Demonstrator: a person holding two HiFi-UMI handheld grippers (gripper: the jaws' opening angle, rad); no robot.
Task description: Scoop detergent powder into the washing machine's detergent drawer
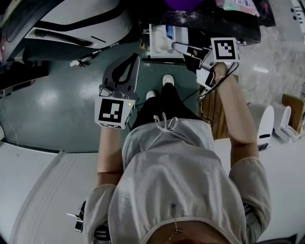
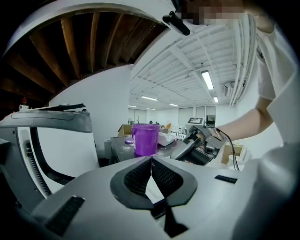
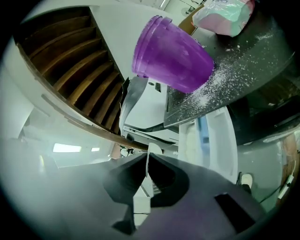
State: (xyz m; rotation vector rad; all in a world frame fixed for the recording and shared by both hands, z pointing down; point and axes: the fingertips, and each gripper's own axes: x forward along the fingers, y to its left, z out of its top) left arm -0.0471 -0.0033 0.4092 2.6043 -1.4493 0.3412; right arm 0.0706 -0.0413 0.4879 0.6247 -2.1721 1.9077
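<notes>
Detergent drawer (image 1: 160,40) stands pulled out, white, below the dark counter (image 3: 269,70). Nearest me, my left gripper (image 2: 151,159) has its jaws pressed together on nothing. My right gripper (image 3: 147,155), close by the drawer, is likewise closed and empty. Beyond, spilled powder (image 3: 208,91) dusts the counter around a purple cup (image 3: 171,54); a bag (image 3: 225,14) lies behind.

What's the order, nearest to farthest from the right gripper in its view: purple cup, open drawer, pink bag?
1. Open drawer, just below right.
2. Purple cup, on the dusted counter above.
3. Pink bag, behind the cup, top right.
</notes>
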